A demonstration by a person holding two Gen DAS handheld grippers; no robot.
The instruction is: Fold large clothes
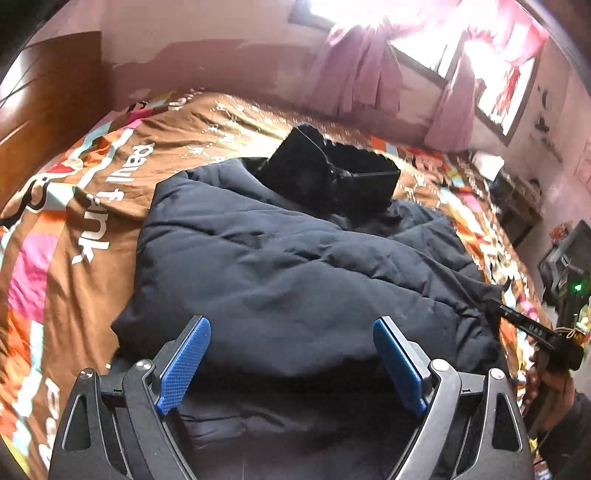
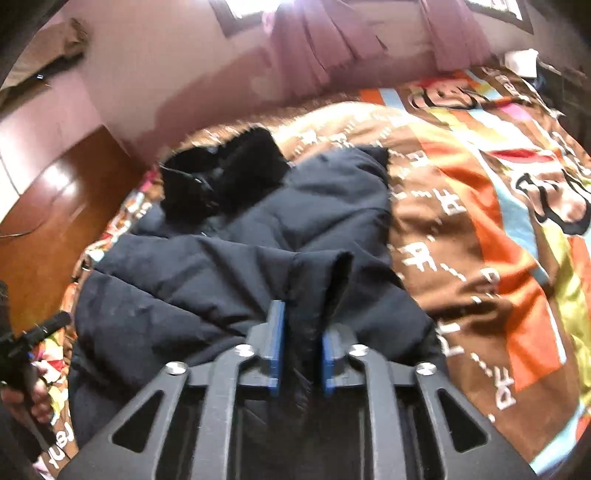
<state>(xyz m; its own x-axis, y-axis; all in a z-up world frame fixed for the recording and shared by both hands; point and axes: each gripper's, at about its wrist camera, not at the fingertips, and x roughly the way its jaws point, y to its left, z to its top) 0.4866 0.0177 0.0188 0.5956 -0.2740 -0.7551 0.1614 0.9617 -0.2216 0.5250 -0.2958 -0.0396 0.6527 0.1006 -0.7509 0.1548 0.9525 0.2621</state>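
Jacket [image 1: 280, 266] on bedspread [image 1: 92, 192] — collar [image 1: 332, 177] farthest.

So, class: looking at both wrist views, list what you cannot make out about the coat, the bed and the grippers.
- Coat near hem: left view, hidden behind the left gripper.
- Fold of coat between the right gripper pads: right view, too blurred to tell whether it is pinched.
- Window: left view, blown out by glare.
- Bed far corner: right view, cut off by the edge.

White lettering on the brown bedspread [image 1: 110, 206] reads "paul f‑nk" — one letter lost in a crease — plus repeated small "PF" marks across it.
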